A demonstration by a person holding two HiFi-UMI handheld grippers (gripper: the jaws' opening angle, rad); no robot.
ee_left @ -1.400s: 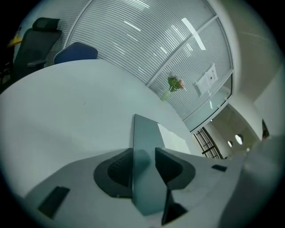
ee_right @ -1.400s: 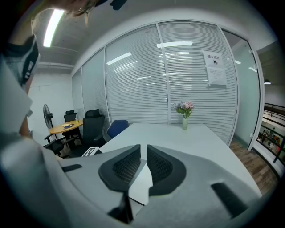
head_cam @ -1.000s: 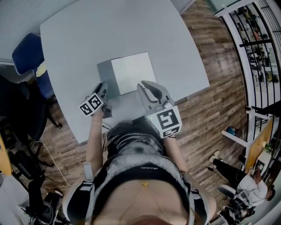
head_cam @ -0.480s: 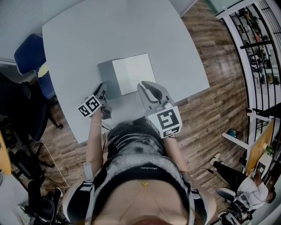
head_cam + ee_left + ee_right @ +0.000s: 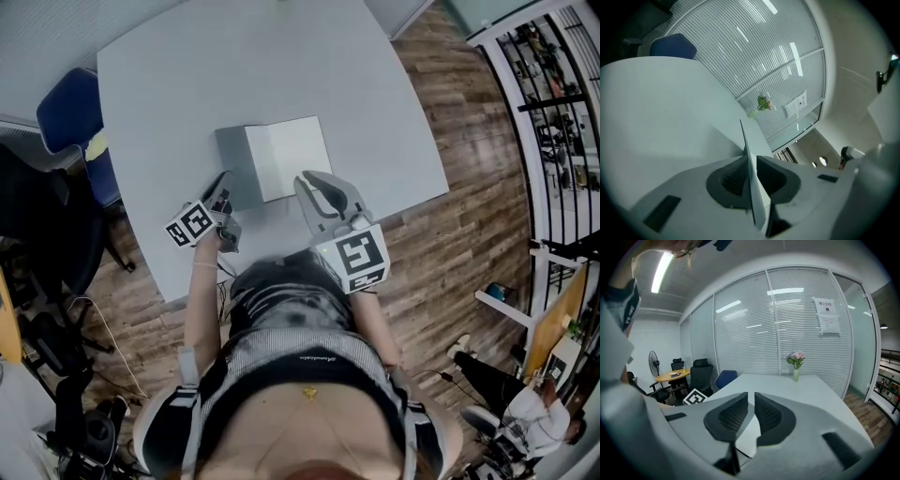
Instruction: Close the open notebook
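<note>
The left gripper's fingers (image 5: 733, 177) have just been closing and now pinch the near edge of the notebook's grey cover (image 5: 752, 187), which runs edge-on between the two pads. In the head view the left gripper (image 5: 223, 181) sits at the front left corner of the open notebook (image 5: 281, 157). The grey cover (image 5: 234, 167) is on the left, the white page on the right, and the book lies near the front of the grey surface (image 5: 281, 66).

The right gripper (image 5: 751, 401) has its fingers only a narrow gap apart with nothing between them. It hangs just in front of the white page's near edge without touching it.

The step in hand looks like swinging the cover over. To do it well, the left hand should carry the pinched edge up and across to the right in an arc about the spine, rather than pulling straight up, which would likely drag the whole book. The grip is close to the edge, so a slow swing suits it. The wrist should roll with the cover so it does not bend. It should let go only once the cover is low over the page. The right gripper could press the page's corner if the book starts to slide.
</note>
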